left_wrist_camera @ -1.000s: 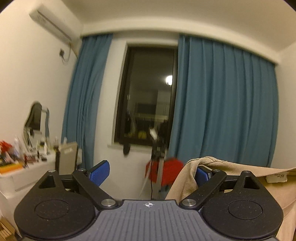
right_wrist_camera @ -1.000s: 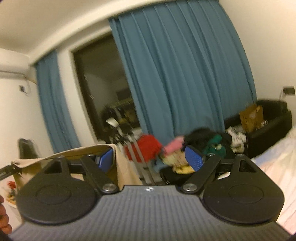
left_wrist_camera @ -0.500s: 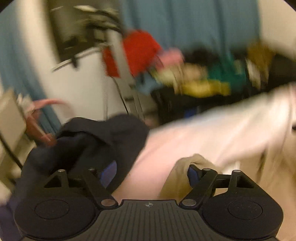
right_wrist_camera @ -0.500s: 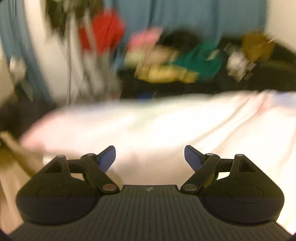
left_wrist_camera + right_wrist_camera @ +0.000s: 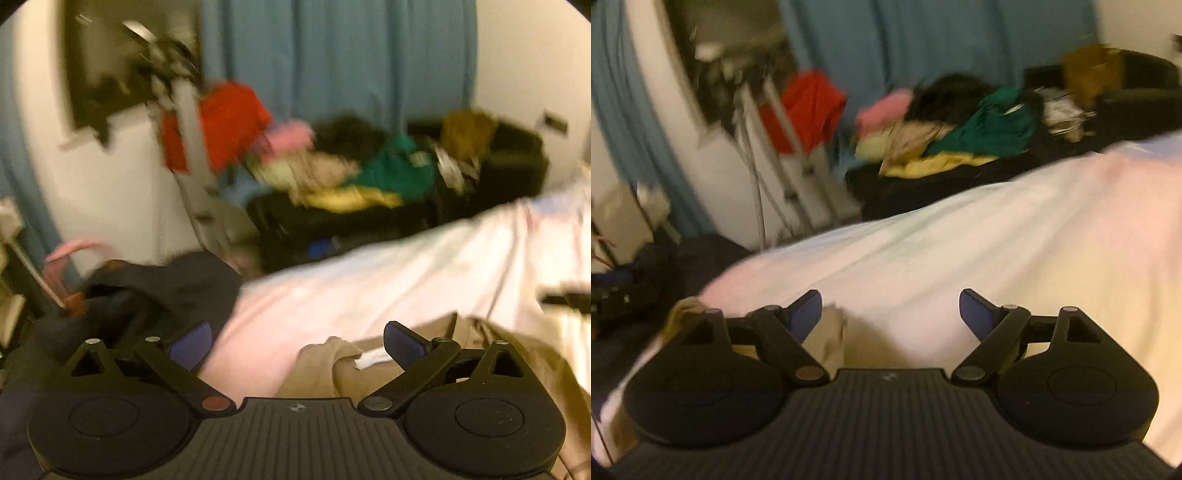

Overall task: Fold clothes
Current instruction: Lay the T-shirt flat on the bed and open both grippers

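Note:
A beige garment (image 5: 325, 369) lies on the white bed sheet (image 5: 406, 273), with a white label showing. My left gripper (image 5: 297, 341) is open just above the garment's left edge, and nothing is held between its blue pads. My right gripper (image 5: 890, 314) is open over the sheet (image 5: 960, 240). A corner of the beige garment (image 5: 827, 339) lies under and beside its left finger. Both views are blurred by motion.
A dark garment (image 5: 147, 295) is heaped at the bed's left edge. Beyond the bed a black sofa (image 5: 369, 218) carries a pile of coloured clothes (image 5: 960, 140). A rack with a red garment (image 5: 221, 122) stands by the blue curtains (image 5: 332, 55).
Both grippers swung down from facing the window and curtains to facing the bed. The beige garment, which hung beside the fingers a second ago, now lies on the sheet.

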Motion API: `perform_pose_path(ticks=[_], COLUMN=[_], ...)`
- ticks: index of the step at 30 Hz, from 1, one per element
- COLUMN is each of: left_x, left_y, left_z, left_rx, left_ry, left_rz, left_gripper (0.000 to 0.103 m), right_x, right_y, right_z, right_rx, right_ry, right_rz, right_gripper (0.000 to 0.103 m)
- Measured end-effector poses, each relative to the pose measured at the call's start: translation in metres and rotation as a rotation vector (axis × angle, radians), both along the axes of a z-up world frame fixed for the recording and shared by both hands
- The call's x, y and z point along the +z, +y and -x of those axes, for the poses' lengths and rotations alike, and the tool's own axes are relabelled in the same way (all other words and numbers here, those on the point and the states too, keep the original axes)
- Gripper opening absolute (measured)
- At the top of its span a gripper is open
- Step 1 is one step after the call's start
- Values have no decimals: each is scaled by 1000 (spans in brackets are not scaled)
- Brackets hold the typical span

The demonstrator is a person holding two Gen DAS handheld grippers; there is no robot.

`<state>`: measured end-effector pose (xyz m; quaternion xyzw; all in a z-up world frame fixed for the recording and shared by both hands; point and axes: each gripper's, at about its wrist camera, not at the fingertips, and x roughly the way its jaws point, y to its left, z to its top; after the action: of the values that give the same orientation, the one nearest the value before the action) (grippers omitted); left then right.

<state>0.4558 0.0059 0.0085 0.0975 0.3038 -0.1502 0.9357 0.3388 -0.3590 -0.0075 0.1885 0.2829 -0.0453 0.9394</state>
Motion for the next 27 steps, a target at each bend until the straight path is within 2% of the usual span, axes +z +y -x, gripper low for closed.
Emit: perform_pose_path(ticks=[3,5,9,11,14,15,17,18,20,24,27], left_x=[0,-6,-13,-17,-17,-11,4,12,23,24,19], left_y=[21,35,58,65,72,74,75,75,79,88,85], left_z=[56,101,209,257,315,335,368,381,399,416,419], left_rx=[80,115,169,196,227,206,184,195,215,273,293], left_ry=[-81,-102,-120,-112,-54,-37,-69,-80,-105,-113,-115], left_rz=[51,76,185,212,200,179,131,110,124,211,194], left_gripper=[102,102,102,102,99,99,101,101,103,103,103], right_x=[-20,-26,-10,3,20,23,25,24,24,29,22], right_y=[7,10,7,5,0,0,-1,0,3,3,-1], right_z=[62,91,145,176,225,240,263,268,270,264,253], right_rx=[-67,-93,-138,-140,-98,-68,0,32,81,113,145], right_ry=[-2,6,-48,-63,-95,-100,-84,-70,-48,-108,-129], right_rz=[-32,-24,-56,-107,-219,-254,-304,-309,-294,-190,-204], right_gripper=[83,83,83,85,83,85,84,85,85,80,80])
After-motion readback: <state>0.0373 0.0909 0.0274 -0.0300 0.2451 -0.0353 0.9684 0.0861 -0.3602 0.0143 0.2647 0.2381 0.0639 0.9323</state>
